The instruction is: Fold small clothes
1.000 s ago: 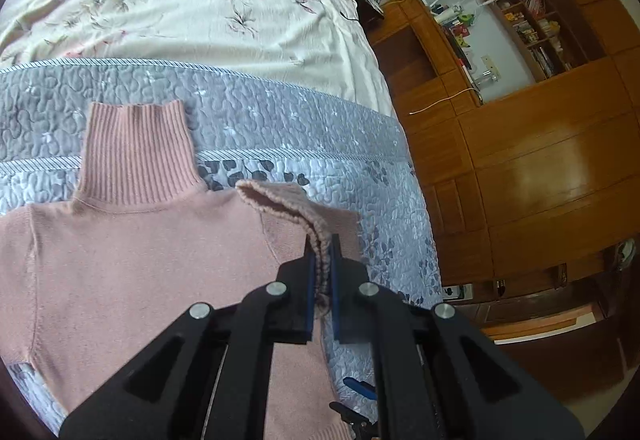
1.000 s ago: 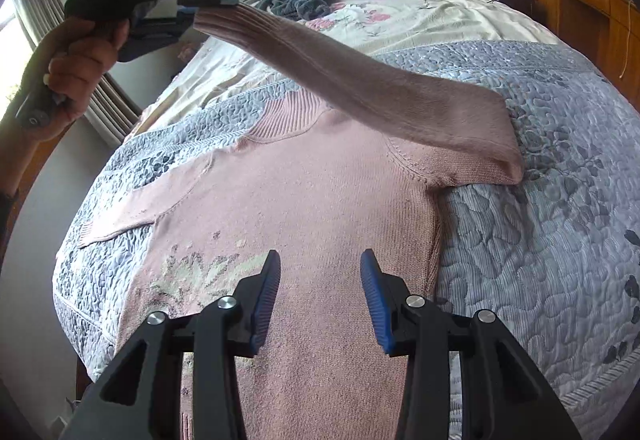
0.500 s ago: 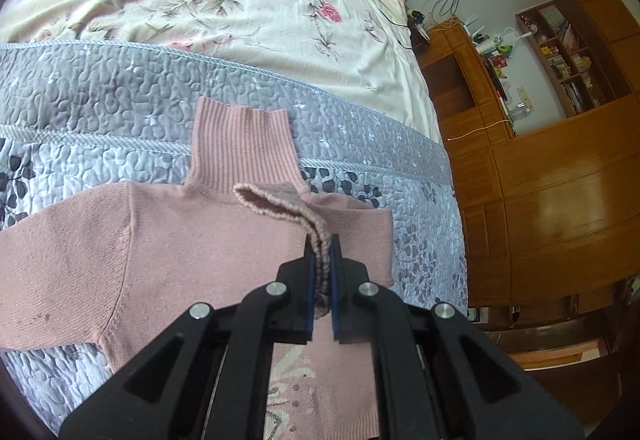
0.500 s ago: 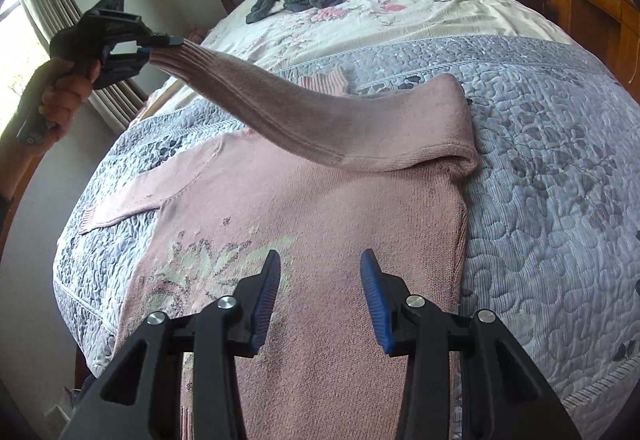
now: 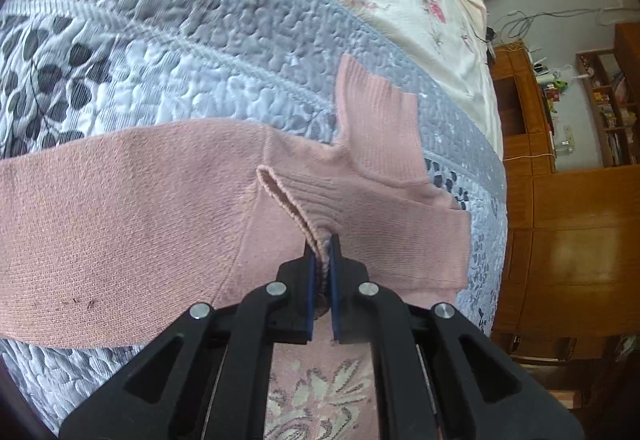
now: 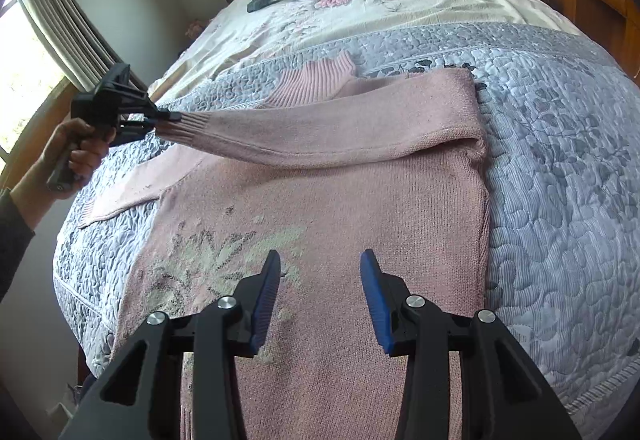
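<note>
Across the chest now: my left hand-held gripper (image 6: 162, 116) has carried the sleeve cuff (image 5: 298, 213), pinched tight, from upper left down to mid-left of the right view. Pink sweater (image 6: 340, 215) lies flat on the bed (image 6: 560, 159); my right hand-held gripper (image 6: 320, 294) hovers spread wide above its hem, which is cut off below.

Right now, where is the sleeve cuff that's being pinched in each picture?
Left wrist view: the cuff is at bottom centre, clamped in the left gripper, over the sweater.
Right wrist view: the cuff is at the left, held up in that same gripper.
Shared landmark: the ribbed collar.
</note>
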Available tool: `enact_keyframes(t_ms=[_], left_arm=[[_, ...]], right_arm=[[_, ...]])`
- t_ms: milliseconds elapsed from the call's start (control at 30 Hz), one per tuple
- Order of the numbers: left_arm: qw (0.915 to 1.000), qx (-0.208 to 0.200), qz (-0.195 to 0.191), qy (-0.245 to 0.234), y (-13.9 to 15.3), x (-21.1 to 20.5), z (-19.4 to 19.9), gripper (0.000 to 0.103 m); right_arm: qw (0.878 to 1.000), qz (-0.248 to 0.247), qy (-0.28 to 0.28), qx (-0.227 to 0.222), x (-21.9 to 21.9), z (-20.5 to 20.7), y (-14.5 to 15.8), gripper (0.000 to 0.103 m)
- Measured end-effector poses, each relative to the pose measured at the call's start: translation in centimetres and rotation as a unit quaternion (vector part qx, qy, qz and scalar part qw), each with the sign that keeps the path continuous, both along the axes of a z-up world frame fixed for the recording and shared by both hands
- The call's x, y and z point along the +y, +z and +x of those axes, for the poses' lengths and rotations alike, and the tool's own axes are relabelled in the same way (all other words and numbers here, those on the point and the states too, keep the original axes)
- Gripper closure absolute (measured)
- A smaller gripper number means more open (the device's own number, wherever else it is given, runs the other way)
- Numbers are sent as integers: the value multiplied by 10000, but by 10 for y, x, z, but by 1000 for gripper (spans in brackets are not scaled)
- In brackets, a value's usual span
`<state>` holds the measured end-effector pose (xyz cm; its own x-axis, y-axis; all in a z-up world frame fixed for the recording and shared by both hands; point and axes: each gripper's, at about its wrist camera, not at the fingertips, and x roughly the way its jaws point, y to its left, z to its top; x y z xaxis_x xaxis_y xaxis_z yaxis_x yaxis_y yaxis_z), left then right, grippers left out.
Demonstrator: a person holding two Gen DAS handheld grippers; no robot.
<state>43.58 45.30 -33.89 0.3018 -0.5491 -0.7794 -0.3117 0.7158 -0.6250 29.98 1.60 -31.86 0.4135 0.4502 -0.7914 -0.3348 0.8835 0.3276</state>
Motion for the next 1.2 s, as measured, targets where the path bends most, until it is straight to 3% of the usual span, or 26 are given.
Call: enact_keyframes(t_ms=[167,267,333,367,400,433,500,567,633,667,733,800,833,867,900,967,1033,1133,1200], left_arm=[[9989,436,174,39,-49,13,-4,99],[9942,783,733,-75,-66,12,-3,92],[9888,671,1333,-44,-48,8,-5,91],[9840,397,1735,-56,-30,1,-7,83],[9822,69,1878,-41,-14,-5,-11,78],[9855,-222,1681,13,-4,-8,-12,72],[9912,-498,1227,-8,1,-18,-12,72],[9932,-315,1109,-134,-17,-28,-4,73],[9910,132,1315,-197,-46,-38,0,77],[9911,260,1297,-151,-57,-38,-1,85],[9940,190,1077,71,-58,-28,-9,88],[9949,-59,934,387,-42,-10,-26,70],[9933,-202,995,548,-32,1,-38,53],[9911,-367,1027,759,-21,16,-54,45],[9887,-500,1024,978,-12,34,-72,43],[9803,-625,1114,1506,5,78,-111,41],[9660,-736,1197,2171,19,126,-160,38],[9358,-784,1156,3237,30,206,-240,38],[9102,-724,997,3954,27,254,-291,38]], right_arm=[[10000,-40,38,24,6,1,-2,61],[10000,-48,44,24,8,1,0,61],[10000,-36,39,4,9,1,3,61],[10000,-15,36,-10,9,1,5,61],[10000,4,38,-22,9,0,6,61],[10000,19,42,-23,9,0,7,61],[10000,34,66,12,13,-1,5,60],[9999,59,95,85,18,-3,5,60],[9999,82,140,59,22,-7,11,60],[9998,66,162,21,24,-9,15,60],[9998,31,200,-33,25,-13,22,60],[9997,-26,231,-78,24,-16,28,58],[9997,-50,238,-85,23,-16,29,58],[9996,-69,242,-84,23,-17,30,58],[9997,-72,239,-79,23,-17,31,58],[9997,-39,245,-58,25,-19,32,57],[9996,-12,296,-42,32,-21,33,57],[9987,-17,502,-36,52,-26,34,57],[9979,-10,642,-50,66,-29,35,57]])
